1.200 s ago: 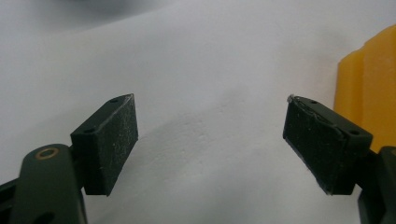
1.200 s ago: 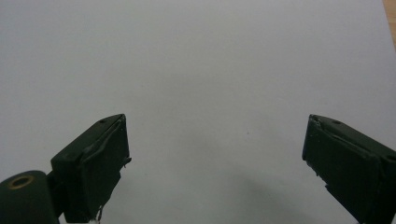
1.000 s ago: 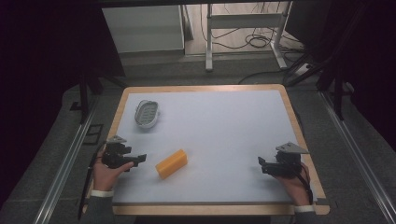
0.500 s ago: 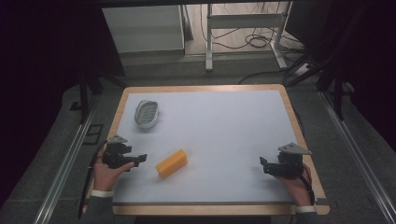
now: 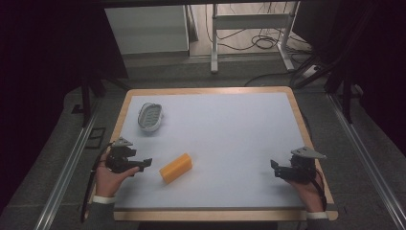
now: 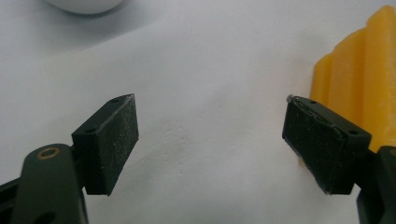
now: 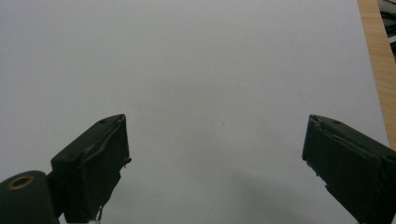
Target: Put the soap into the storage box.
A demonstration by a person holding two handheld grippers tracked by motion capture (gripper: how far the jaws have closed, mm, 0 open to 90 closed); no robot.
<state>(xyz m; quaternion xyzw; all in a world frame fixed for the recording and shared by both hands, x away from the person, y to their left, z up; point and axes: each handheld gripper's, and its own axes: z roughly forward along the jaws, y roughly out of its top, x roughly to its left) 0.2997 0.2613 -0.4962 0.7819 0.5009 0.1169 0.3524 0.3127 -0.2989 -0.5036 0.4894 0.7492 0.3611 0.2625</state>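
Note:
An orange ridged block (image 5: 175, 167) lies on the pale table (image 5: 225, 134), front left of centre. My left gripper (image 5: 145, 163) rests just left of it, jaws wide apart and pointing right. In the left gripper view the block (image 6: 359, 79) stands behind the right-hand pad, and my left gripper (image 6: 210, 140) holds nothing. At the front right my right gripper (image 5: 274, 167) sits low over bare table, open and empty, and the right gripper view shows the same (image 7: 215, 163). A hand holds each gripper.
A small white oval dish (image 5: 150, 116) with a grey inside sits at the back left of the table; its rim (image 6: 86, 5) peeks in at the top of the left gripper view. The wooden table edge (image 7: 379, 70) runs close on the right.
The right gripper has drifted slightly toward the table's right edge. The left gripper and the orange block have stayed put.

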